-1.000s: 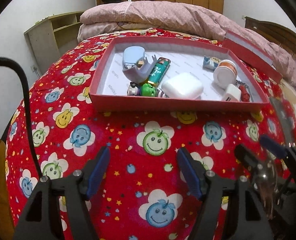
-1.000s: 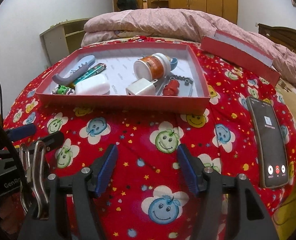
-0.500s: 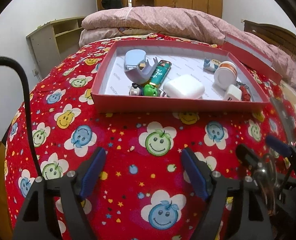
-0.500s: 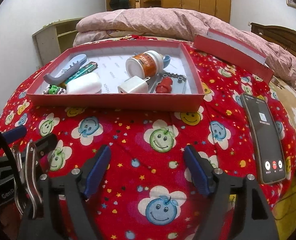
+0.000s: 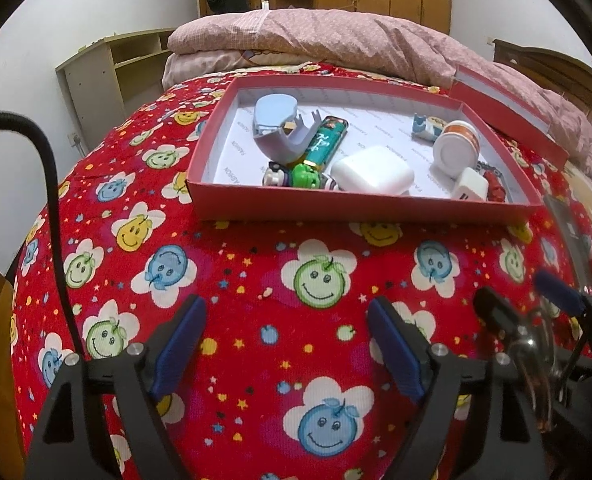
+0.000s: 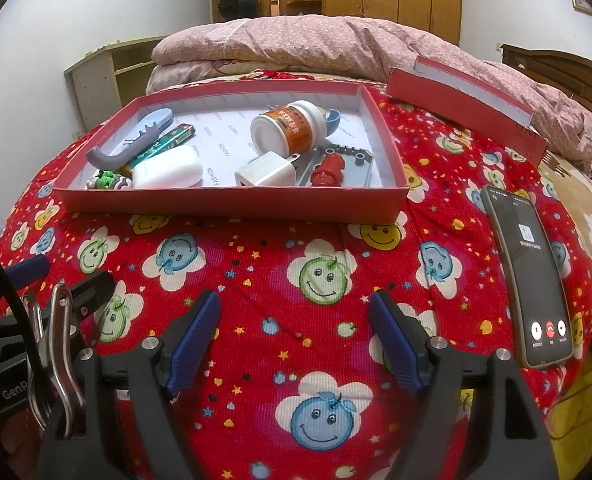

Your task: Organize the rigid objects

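A red shallow box (image 5: 359, 208) (image 6: 232, 204) sits on the red smiley-face bedspread. It holds a grey-blue hook-shaped holder (image 5: 280, 136) (image 6: 132, 144), a green lighter (image 5: 325, 140), a white case (image 5: 371, 172) (image 6: 166, 168), a small green toy (image 5: 305, 174), a white jar with an orange label (image 5: 455, 148) (image 6: 292, 130), a white charger cube (image 6: 266, 170) and a red part (image 6: 327, 170). My left gripper (image 5: 286, 344) and right gripper (image 6: 294, 340) are both open and empty, low over the bedspread, well short of the box.
A black phone (image 6: 531, 276) with a lit call screen lies on the bedspread to the right. The red box lid (image 6: 463, 108) lies behind it. A pink quilt (image 6: 335, 48) is piled at the back; a wooden shelf (image 5: 108, 76) stands at the left.
Both grippers have drawn back a little from the box and opened slightly wider. Nothing in the box has moved.
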`<state>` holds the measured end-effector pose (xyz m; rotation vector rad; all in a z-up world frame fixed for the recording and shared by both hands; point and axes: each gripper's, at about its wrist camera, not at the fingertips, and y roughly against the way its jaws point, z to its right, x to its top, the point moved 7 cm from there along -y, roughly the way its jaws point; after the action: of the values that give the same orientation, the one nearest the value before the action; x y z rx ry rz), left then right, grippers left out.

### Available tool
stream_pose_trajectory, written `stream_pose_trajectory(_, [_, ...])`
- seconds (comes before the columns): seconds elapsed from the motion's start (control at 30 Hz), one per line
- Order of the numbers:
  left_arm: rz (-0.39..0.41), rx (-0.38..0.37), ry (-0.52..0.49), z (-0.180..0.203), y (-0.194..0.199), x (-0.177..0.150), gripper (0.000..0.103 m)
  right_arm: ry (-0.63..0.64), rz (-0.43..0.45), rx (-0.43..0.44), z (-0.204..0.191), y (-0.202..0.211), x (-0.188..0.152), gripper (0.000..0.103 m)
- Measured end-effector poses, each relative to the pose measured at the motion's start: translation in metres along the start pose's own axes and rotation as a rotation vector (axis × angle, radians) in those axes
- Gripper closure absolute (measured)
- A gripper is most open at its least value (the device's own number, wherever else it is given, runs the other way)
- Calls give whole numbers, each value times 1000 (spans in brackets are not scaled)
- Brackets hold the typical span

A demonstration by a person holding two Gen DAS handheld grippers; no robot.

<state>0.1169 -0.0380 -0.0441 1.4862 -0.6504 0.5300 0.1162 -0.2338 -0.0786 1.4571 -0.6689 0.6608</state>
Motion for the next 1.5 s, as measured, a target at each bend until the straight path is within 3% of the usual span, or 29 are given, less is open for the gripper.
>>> stream_pose_trajectory(1.5, [-19, 19, 19, -2, -1, -2, 14, -4, 6, 10, -1, -2, -1, 22])
